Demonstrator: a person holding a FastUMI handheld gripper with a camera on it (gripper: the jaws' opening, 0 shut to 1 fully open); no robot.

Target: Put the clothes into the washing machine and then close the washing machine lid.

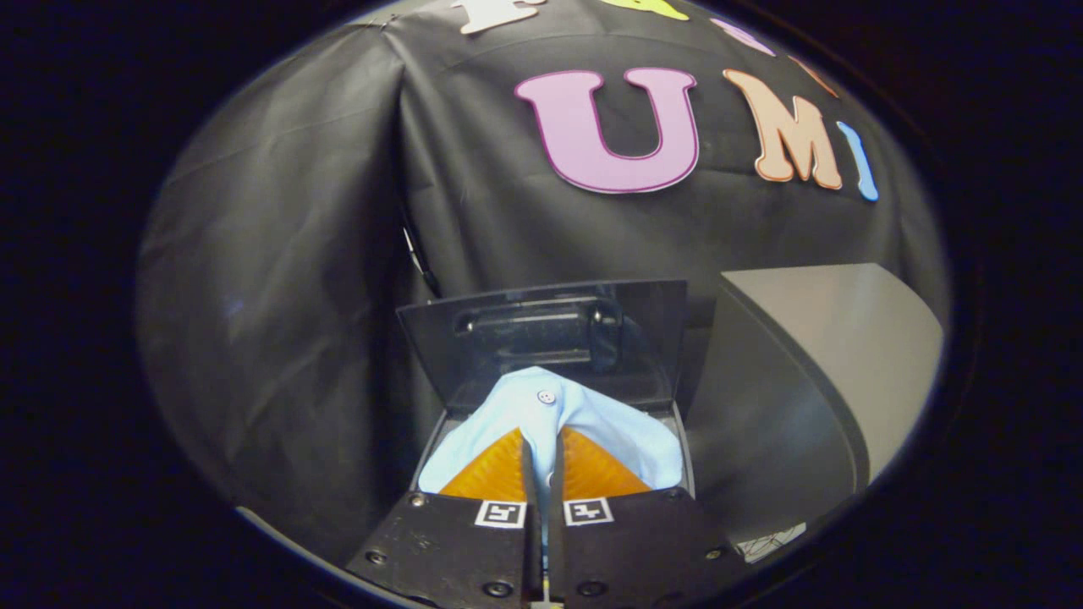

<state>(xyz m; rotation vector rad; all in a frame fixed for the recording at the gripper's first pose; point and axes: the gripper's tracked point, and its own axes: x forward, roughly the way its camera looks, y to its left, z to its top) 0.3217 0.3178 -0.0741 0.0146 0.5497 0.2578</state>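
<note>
A light blue shirt (541, 404) with a white button hangs pinched between my fingers and drapes over them on both sides. My gripper (541, 440) is shut on the shirt, with only a thin slit between the fingers. Just beyond and below the shirt is the small dark washing machine (689, 457), whose opening the cloth covers. Its lid (541, 334) stands open and upright behind the shirt, showing a dark inner handle recess.
A grey curved appliance or panel (833, 355) stands right beside the washing machine. The black cloth wall (279, 254) hangs close behind and around the machine. A pale table edge (770, 541) shows beneath the grey panel.
</note>
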